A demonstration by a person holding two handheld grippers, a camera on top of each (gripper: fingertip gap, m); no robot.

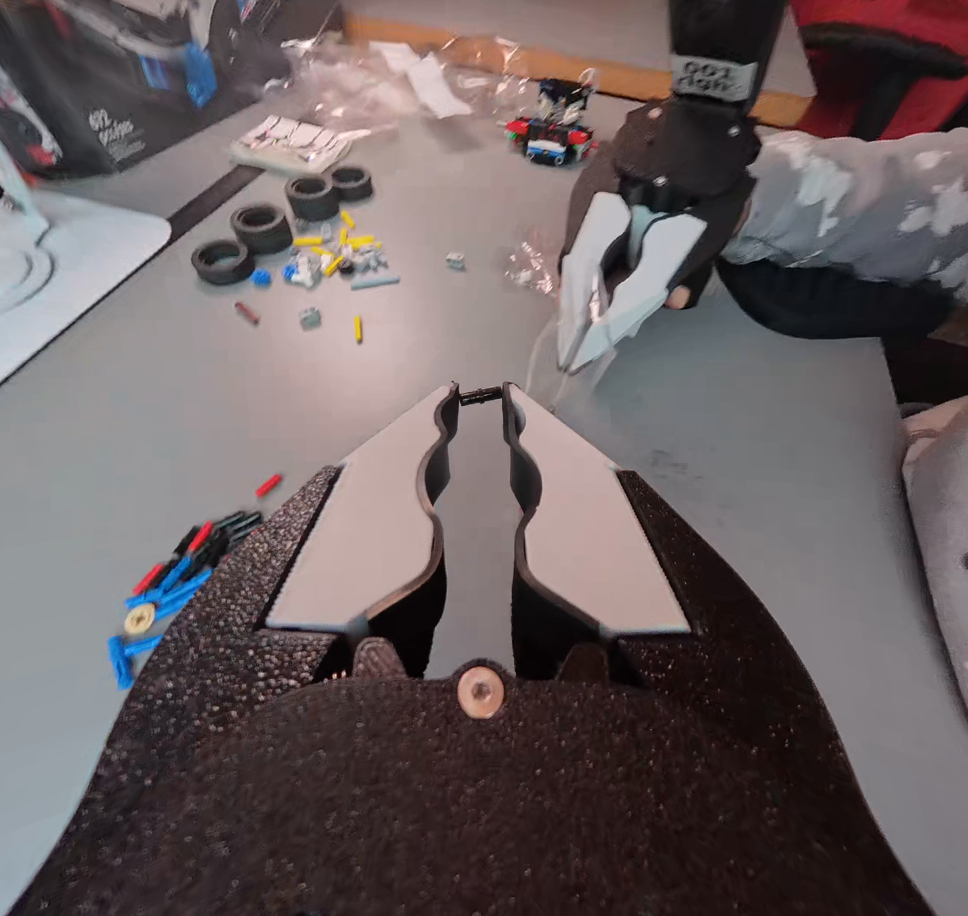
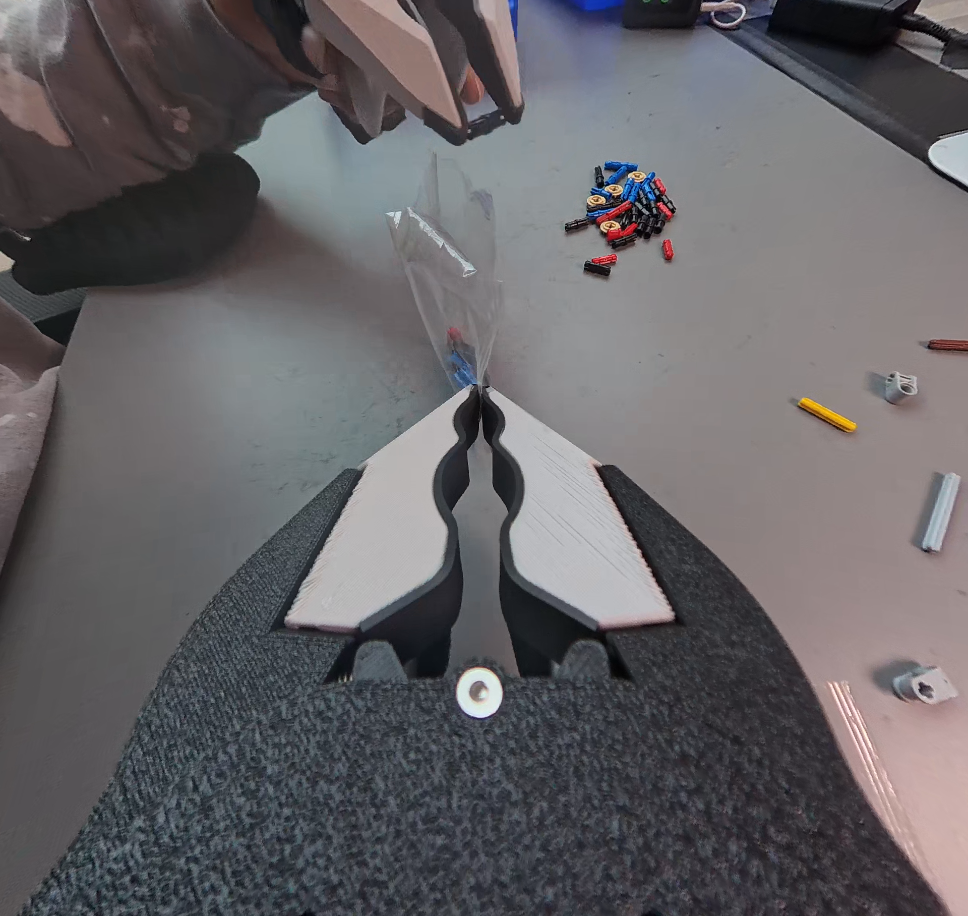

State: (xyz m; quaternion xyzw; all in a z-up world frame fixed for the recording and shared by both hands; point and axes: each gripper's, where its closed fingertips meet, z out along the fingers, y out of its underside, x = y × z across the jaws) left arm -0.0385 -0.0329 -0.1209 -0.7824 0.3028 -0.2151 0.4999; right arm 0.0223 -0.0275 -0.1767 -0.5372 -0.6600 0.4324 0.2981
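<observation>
My left gripper is shut on a small black pin, held crosswise between its fingertips above the grey table. It also shows in the right wrist view with the black pin. My right gripper is shut on the corner of a clear plastic bag with a few blue and red pins inside. In the left wrist view the right gripper hangs to the right, tips down, the bag faint below it.
A pile of black, blue and red pins lies on the table; it also shows in the left wrist view. Black tyres, yellow and grey parts, a part-built model, a box and empty bags lie farther off. About 9 cm separates my left fingertips from my right.
</observation>
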